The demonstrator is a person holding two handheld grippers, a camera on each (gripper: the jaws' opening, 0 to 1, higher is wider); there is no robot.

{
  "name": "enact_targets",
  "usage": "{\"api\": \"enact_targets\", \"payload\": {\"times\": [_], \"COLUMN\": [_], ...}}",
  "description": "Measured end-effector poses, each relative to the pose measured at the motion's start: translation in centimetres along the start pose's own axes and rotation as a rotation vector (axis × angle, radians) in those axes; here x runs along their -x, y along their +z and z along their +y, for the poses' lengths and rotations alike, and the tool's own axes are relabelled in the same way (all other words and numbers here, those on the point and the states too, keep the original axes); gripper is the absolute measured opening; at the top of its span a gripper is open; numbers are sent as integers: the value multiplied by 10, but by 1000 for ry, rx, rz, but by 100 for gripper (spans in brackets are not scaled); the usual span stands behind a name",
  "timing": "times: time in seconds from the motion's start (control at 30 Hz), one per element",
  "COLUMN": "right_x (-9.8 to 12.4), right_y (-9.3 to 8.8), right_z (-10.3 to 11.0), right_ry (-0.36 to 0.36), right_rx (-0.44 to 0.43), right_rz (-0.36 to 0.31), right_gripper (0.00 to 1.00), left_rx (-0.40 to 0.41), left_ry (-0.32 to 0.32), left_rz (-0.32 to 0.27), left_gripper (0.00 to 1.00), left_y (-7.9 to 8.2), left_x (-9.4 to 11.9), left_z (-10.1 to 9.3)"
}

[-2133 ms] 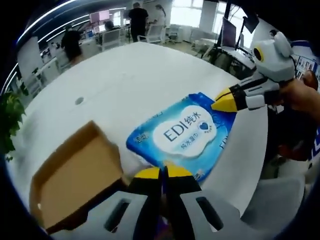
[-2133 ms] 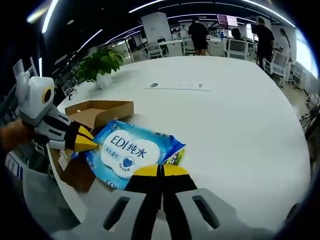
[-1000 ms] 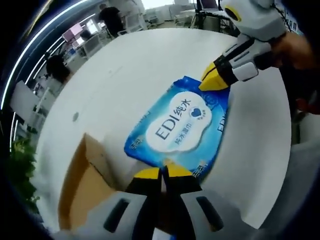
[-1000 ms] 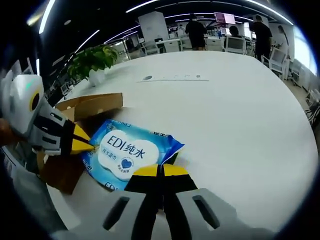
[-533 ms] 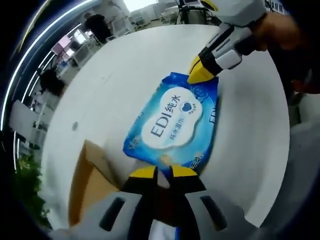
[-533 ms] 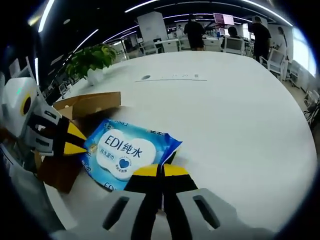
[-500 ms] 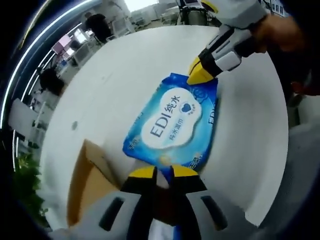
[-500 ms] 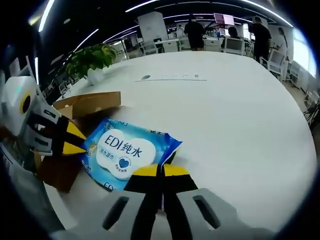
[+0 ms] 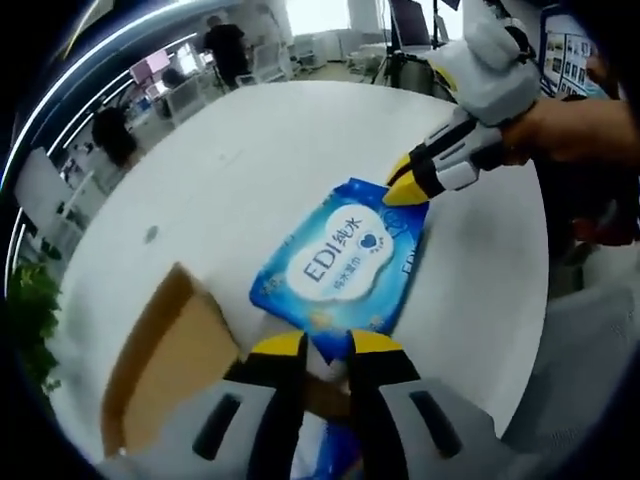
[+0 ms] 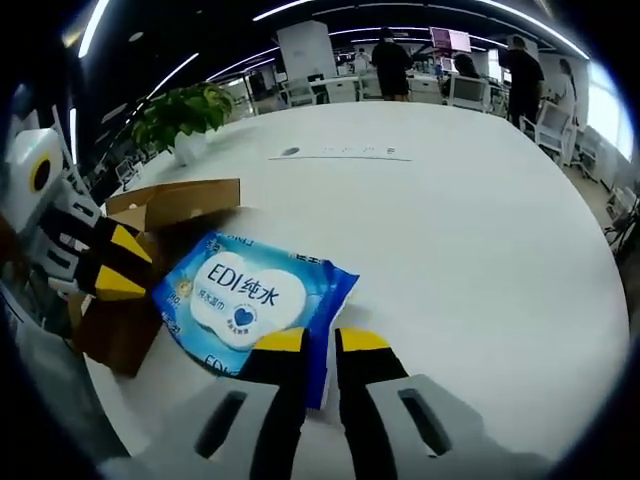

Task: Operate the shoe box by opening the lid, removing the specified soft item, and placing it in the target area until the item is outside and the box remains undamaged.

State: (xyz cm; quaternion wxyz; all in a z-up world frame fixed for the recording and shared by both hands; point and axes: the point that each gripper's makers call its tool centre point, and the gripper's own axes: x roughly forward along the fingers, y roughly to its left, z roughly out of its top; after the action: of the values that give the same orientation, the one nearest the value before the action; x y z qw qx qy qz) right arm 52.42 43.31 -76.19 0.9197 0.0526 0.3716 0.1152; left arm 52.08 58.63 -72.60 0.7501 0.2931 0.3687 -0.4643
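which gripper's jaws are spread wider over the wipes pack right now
Neither clearly: the left gripper and right gripper both stand open with similar gaps, at opposite ends of the blue wipes pack lying flat on the white table.

Left gripper (image 9: 327, 345): two pale grey jaws rising from below, each capped with a bright yellow tip, each with a dark oblong slot cut into its grey base, black along the inner edges. Right gripper (image 10: 321, 342) wears the same livery: yellow caps, black inner faces, grey slotted shoulders. Seen from the side in the left gripper view, that right gripper has a white rounded housing, a black-and-white banded neck and a yellow pointed nose, with a bare hand (image 9: 570, 125) wrapped behind it.
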Motion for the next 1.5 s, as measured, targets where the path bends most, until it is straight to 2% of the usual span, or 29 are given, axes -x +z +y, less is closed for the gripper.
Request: {"api": "enact_targets", "payload": {"times": [0.1,0.4,0.5,0.77,0.93,1.17,1.33,1.5], "right_x": [5,18,24,35,41,45,45,45], "right_y": [1,4,5,10,15,21,30,41], "right_z": [1,4,8,20,30,51,71,92], "right_ry": [1,-1,0,9,17,36,63,95], "right_rx": [8,58,68,88,106,136,162,192], "right_rz": [-3,4,1,-5,-16,-28,-40,-56], "right_gripper": [12,17,19,21,22,23,24,24], "left_rx": [39,86,98,133,154,197,222,234], "left_ry": [-35,-38,-52,-39,-24,14,30,29], "left_rz": [-18,-59,-75,-97,-108,-97,-88,-87], "left_gripper": [17,19,20,22,23,24,24,25], "left_y": [0,-5,-8,-17,-31,-61,-80,-93], "left_x": [4,21,27,45,57,70,74,79], "left_z": [-4,0,-1,9,20,39,47,49]}}
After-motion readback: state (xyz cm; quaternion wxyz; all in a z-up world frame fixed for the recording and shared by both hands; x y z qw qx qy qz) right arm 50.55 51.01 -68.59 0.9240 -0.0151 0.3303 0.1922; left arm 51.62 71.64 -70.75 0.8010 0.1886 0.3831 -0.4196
